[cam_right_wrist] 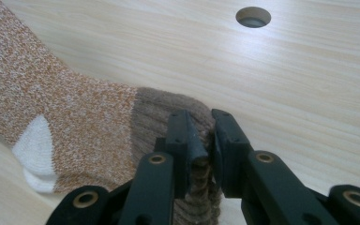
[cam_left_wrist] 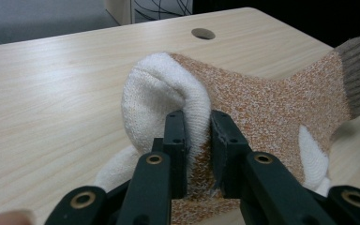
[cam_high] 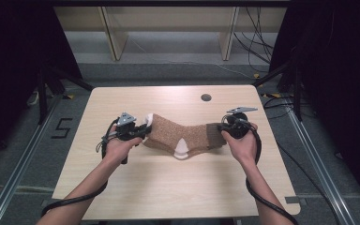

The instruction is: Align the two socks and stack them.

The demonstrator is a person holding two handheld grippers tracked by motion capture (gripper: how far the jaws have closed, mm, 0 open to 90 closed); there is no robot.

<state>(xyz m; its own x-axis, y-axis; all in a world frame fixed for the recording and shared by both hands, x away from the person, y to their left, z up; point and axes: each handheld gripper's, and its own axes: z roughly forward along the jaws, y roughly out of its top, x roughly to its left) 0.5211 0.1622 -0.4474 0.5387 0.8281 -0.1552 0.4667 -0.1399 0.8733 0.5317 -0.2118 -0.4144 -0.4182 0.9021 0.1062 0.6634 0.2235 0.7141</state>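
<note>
Item: one orange-flecked knitted sock (cam_high: 183,133) with white toe, white heel patch and brown ribbed cuff, stretched between my jaws over the pale wooden table (cam_high: 168,187). My left gripper (cam_left_wrist: 198,123) is clamped on the toe, my right gripper (cam_right_wrist: 200,123) on the cuff. Handling, I judge: light, soft, limp, stretchy; grip bunched ends.

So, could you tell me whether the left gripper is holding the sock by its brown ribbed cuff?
No, the left gripper pinches the sock at its white toe.
</note>
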